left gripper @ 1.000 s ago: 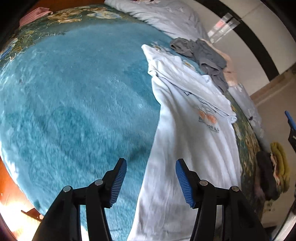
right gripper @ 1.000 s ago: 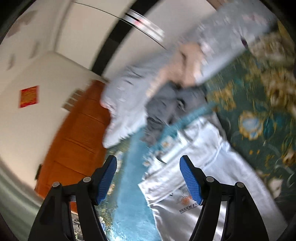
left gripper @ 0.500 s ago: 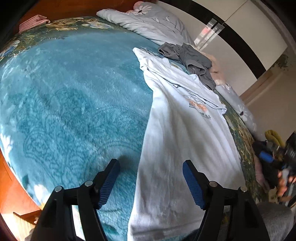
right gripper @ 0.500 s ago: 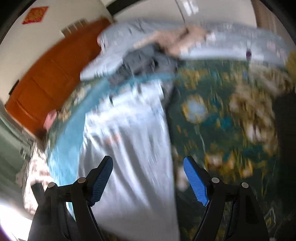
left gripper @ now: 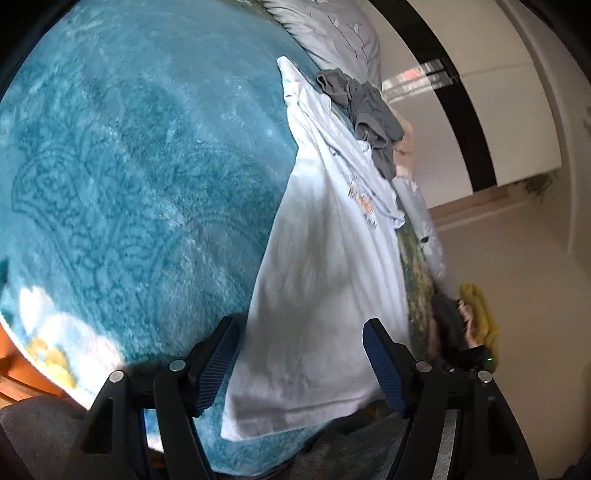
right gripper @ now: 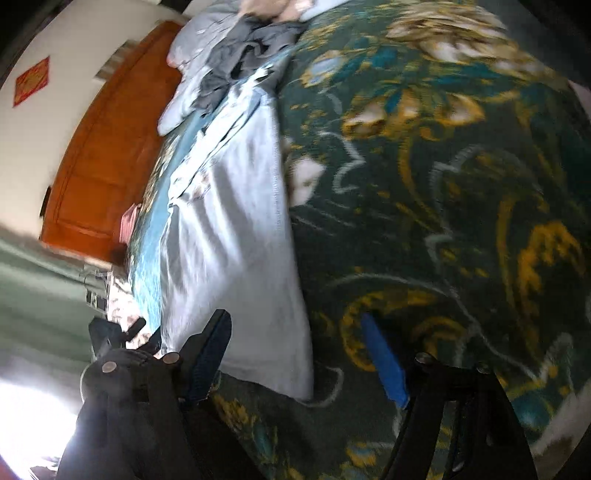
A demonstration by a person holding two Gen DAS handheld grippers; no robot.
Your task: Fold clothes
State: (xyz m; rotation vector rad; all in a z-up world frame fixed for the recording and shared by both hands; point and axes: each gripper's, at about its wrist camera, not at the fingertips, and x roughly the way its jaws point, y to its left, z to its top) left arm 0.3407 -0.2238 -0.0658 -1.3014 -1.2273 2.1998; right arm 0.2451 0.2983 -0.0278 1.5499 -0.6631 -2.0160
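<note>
While the white T-shirt (left gripper: 325,280) lay flat on the bed's teal blanket (left gripper: 140,177), the left gripper (left gripper: 299,363) and right gripper (right gripper: 301,356) hovered over its bottom edge, fingers spread wide, holding nothing.

I'm working in a home bedroom: a bed (left gripper: 147,166) under a teal floral blanket (right gripper: 424,184), grey pillows (left gripper: 332,33) at twelve o'clock, a wooden headboard (right gripper: 107,155) behind.

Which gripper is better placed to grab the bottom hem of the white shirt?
Probably the left gripper: it's open with the white shirt hem lying between its fingers. The right gripper, also open, frames only a hem corner.
</note>
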